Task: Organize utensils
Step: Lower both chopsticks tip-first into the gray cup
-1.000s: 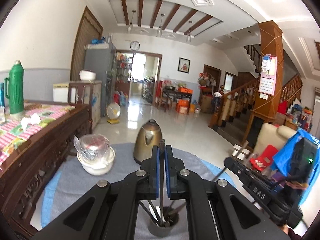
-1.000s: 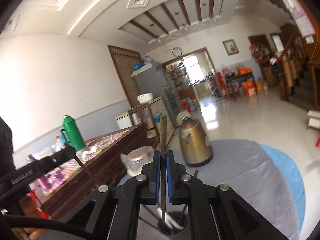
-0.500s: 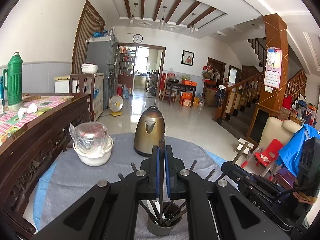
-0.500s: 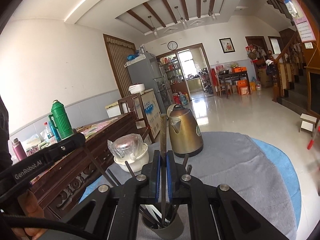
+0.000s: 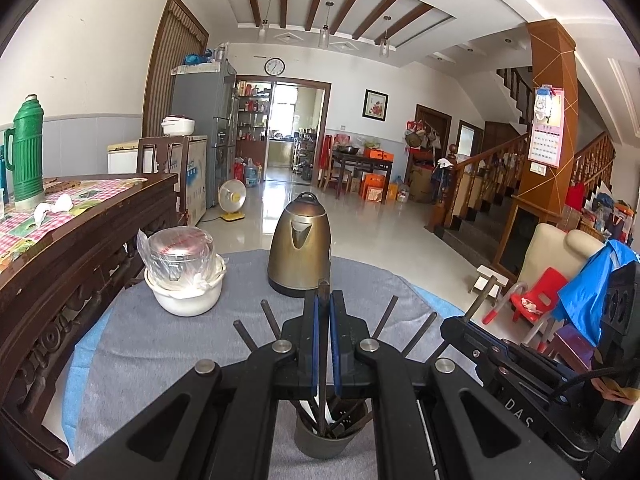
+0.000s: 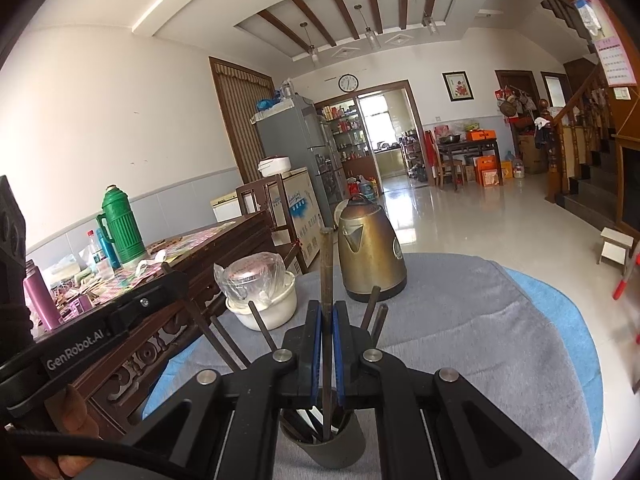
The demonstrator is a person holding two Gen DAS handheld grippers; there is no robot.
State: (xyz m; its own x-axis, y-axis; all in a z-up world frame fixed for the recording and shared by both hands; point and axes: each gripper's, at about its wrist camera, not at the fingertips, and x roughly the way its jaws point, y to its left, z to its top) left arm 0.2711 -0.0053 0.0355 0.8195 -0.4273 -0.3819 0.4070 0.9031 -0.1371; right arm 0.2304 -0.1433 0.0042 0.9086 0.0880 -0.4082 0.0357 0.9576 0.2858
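A grey cup point(image 5: 332, 442) stands on the grey cloth just below both grippers, with several dark chopsticks and a white utensil fanned out in it. My left gripper point(image 5: 325, 300) is shut on an upright dark chopstick point(image 5: 323, 286) whose lower end is inside the cup. In the right wrist view the same cup point(image 6: 326, 450) sits under my right gripper point(image 6: 326, 308), which is shut on another upright dark chopstick point(image 6: 326, 264), its tip down in the cup. Each gripper's black body shows at the edge of the other's view.
A brass kettle point(image 5: 300, 244) and a white bowl holding a plastic-wrapped container point(image 5: 184, 280) stand farther back on the round table's grey cloth point(image 5: 132, 344). A carved wooden table point(image 5: 80, 232) with a green thermos point(image 5: 28, 152) adjoins on the left. A cream chair point(image 5: 556, 248) stands right.
Both grippers have sunk toward the cup, carrying their chopsticks down into it. The ends of the other chopsticks now show above the fingers.
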